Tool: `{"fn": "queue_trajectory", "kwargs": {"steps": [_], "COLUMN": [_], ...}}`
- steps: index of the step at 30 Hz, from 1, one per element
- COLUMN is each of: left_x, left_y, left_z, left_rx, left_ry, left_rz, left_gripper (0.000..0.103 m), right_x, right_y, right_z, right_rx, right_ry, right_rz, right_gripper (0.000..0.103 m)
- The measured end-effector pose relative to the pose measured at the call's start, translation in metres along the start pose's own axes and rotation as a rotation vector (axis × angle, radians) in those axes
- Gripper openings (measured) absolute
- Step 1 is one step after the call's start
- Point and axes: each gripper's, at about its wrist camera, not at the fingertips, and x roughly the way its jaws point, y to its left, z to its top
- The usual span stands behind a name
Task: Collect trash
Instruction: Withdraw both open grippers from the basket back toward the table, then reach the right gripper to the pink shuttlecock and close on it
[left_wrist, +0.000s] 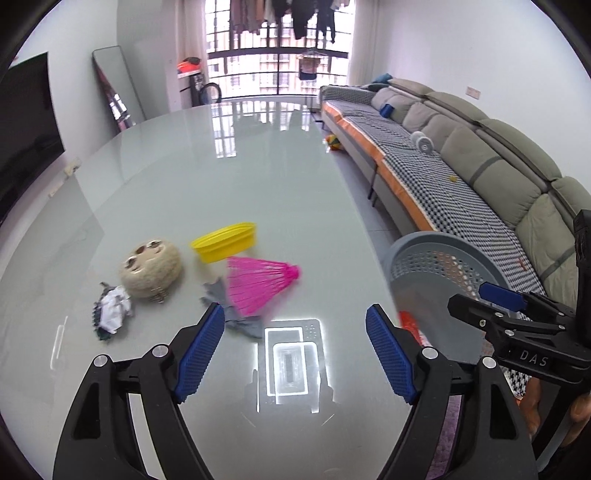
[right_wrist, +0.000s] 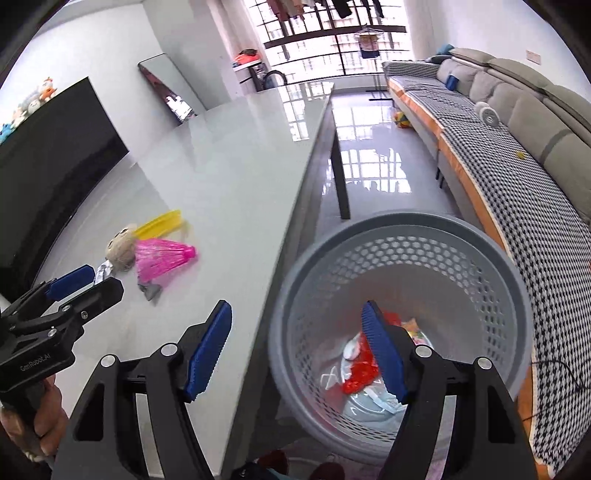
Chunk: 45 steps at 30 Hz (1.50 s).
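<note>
We saw a round grey basket (right_wrist: 402, 325) with holes in its wall. It stood on the floor just past the right edge of the counter (right_wrist: 229, 177). Inside it lay red crinkly trash (right_wrist: 360, 380), some white bits and a pale blue piece at the bottom. A yellow tub (left_wrist: 225, 242) sat on the counter, and we could not see anything in it.

More trash was on the counter: a crumpled white paper (left_wrist: 112, 312) at the left and a grey scrap (left_wrist: 236, 317) nearer to us. Between them sat a fuzzy tan toy head (left_wrist: 151, 269). A big pink shuttlecock (left_wrist: 258, 282) lay just beside the yellow tub.

The left hand-held gripper (left_wrist: 295, 349) had its blue jaws wide apart over the counter, with nothing between them. The right hand-held gripper (right_wrist: 297, 349) was wide open too, over the near rim of the basket, and it held nothing.

Only the right camera looked down into the basket and showed the trash there. It also showed the counter's leg (right_wrist: 341, 181) and toys on a dark cabinet far left. Only the left camera showed the white paper clearly, and a bright lamp reflection on the counter.
</note>
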Motion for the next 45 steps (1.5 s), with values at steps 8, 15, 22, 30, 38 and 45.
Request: {"fn": "queue_trajectory", "kwargs": {"steps": [8, 15, 22, 30, 38, 45], "left_x": [0.002, -0.003, -0.006, -0.008, -0.003, 0.001], "left_y": [0.055, 0.094, 0.116, 0.131, 0.14, 0.146], "left_z": [-0.016, -0.025, -0.035, -0.042, -0.042, -0.04], "left_rx": [-0.102, -0.149, -0.197, -0.238, -0.264, -0.284], "left_ry": [0.018, 0.016, 0.02, 0.029, 0.035, 0.037], "left_rz": [0.089, 0.15, 0.17, 0.184, 0.191, 0.197], "left_gripper": [0.078, 0.078, 0.078, 0.078, 0.078, 0.078], "right_x": [0.034, 0.06, 0.086, 0.13, 0.138, 0.119], "right_y": [0.043, 0.078, 0.098, 0.1, 0.106, 0.122], "right_z": [0.011, 0.025, 0.058, 0.085, 0.078, 0.048], "right_rx": [-0.082, -0.158, -0.199, -0.198, -0.221, -0.234], "right_ry": [0.052, 0.068, 0.051, 0.116, 0.163, 0.182], "right_rz": [0.048, 0.074, 0.028, 0.009, 0.013, 0.08], "right_gripper": [0.07, 0.07, 0.07, 0.07, 0.07, 0.07]}}
